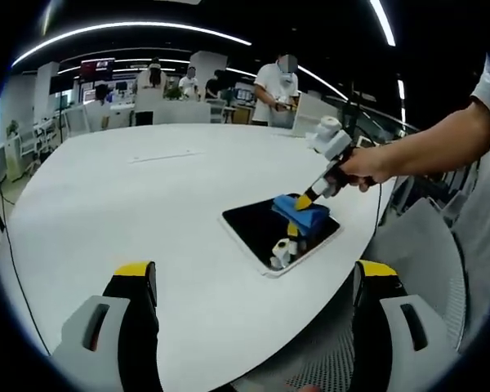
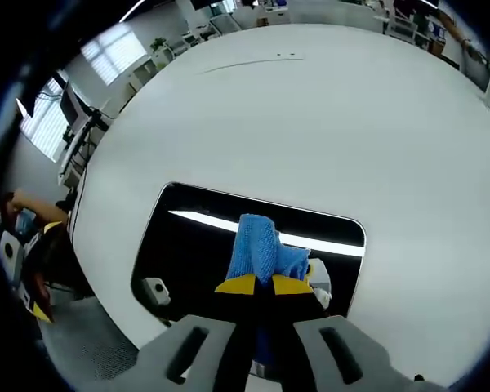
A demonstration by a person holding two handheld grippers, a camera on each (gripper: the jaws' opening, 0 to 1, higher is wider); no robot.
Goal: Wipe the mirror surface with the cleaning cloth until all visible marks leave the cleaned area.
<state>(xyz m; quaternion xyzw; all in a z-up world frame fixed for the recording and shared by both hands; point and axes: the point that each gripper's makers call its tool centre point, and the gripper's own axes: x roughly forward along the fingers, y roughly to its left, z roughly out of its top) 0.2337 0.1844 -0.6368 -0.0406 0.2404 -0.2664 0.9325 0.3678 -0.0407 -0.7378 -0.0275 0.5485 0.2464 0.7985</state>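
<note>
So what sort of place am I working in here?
Likely an open-plan office or lab: a large white table, desks with monitors behind, people standing, and strip lights overhead.

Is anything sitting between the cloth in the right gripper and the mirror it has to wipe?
Nothing visible. The right gripper is shut on the blue cloth, which already rests on the mirror. The glass around the cloth carries only reflections, and the left gripper hangs open, back from the mirror.

Bare table (image 1: 131, 204) around mirror (image 1: 253, 224)
</note>
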